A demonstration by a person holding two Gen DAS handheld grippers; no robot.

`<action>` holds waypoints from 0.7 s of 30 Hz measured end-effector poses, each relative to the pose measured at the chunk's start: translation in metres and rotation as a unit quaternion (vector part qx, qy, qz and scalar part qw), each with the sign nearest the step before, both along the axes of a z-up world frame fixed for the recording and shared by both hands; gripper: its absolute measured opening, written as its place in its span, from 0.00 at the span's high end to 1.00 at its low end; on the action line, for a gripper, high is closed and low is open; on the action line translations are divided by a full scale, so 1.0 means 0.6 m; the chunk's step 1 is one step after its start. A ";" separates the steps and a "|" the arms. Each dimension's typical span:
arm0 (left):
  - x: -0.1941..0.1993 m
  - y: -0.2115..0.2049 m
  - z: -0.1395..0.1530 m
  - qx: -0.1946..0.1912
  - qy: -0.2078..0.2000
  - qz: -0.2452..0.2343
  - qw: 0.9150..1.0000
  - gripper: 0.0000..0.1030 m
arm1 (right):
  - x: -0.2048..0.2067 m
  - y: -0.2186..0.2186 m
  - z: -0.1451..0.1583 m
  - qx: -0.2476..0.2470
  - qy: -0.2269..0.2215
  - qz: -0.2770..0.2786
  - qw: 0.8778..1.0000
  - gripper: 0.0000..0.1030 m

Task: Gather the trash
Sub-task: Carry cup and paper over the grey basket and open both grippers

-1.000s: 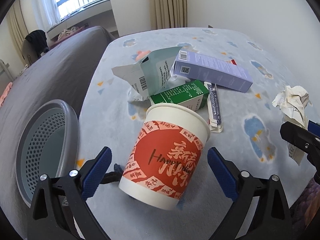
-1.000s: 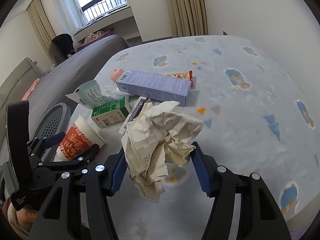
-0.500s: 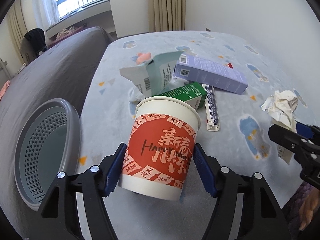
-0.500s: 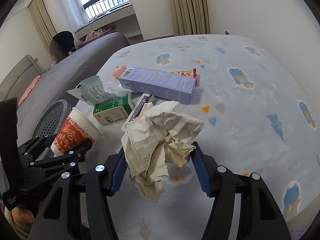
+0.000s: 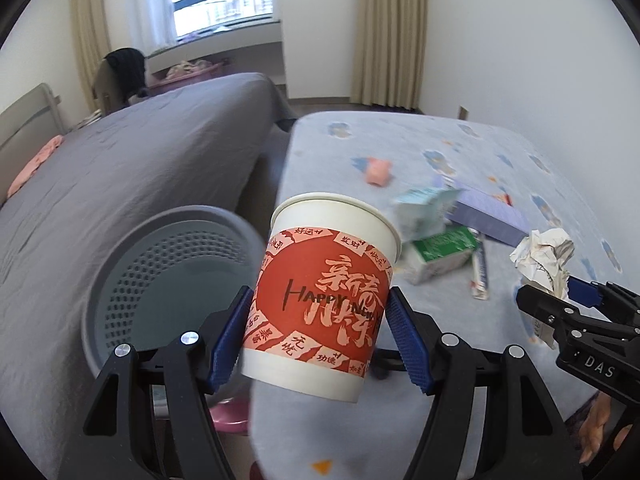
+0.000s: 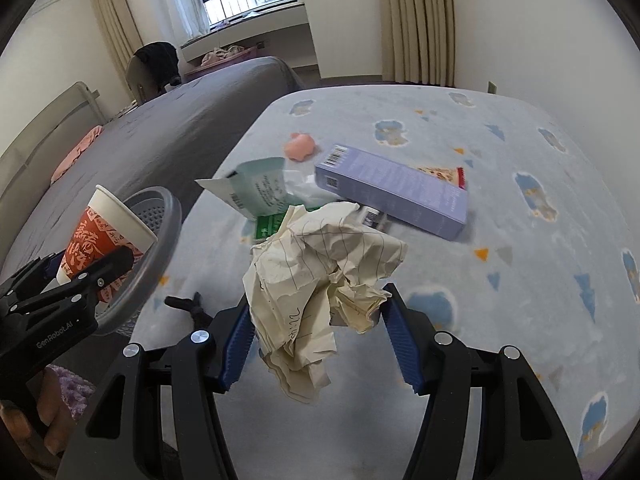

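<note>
Both my claws are loaded: my left gripper (image 5: 320,340) is clamped on the paper cup (image 5: 324,288), lifted beside the grey bin (image 5: 168,280), and my right gripper (image 6: 316,340) pinches the crumpled paper (image 6: 320,272) above the table (image 6: 520,240). I judge this the carry-to-bin step. Next I'd bring the cup over the bin's mouth before letting go.

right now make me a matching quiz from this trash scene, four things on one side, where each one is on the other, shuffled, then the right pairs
Things:
1. paper cup
2. crumpled paper
3. purple box
4. grey bin

Places:
A. lying flat on the blue patterned cover
B. standing between the grey bed and the blue cover
C. gripped by the left hand-held gripper
D. gripped by the right hand-held gripper

Pairs: 1-C, 2-D, 3-A, 4-B
</note>
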State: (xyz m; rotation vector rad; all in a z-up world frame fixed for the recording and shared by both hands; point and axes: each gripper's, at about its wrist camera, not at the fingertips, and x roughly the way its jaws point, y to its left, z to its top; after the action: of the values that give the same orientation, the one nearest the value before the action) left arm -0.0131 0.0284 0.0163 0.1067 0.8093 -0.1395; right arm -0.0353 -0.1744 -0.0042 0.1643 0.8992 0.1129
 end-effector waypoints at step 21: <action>0.074 0.224 -0.038 0.003 0.029 0.178 0.984 0.36 | 0.193 0.316 0.003 0.013 0.023 0.217 0.976 0.43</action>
State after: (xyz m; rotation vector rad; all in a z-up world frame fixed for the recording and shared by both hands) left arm 0.0311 0.1627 -0.0062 -0.0376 0.8751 0.1986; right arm 0.0803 0.0153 -0.0022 -0.0088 0.9703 0.5292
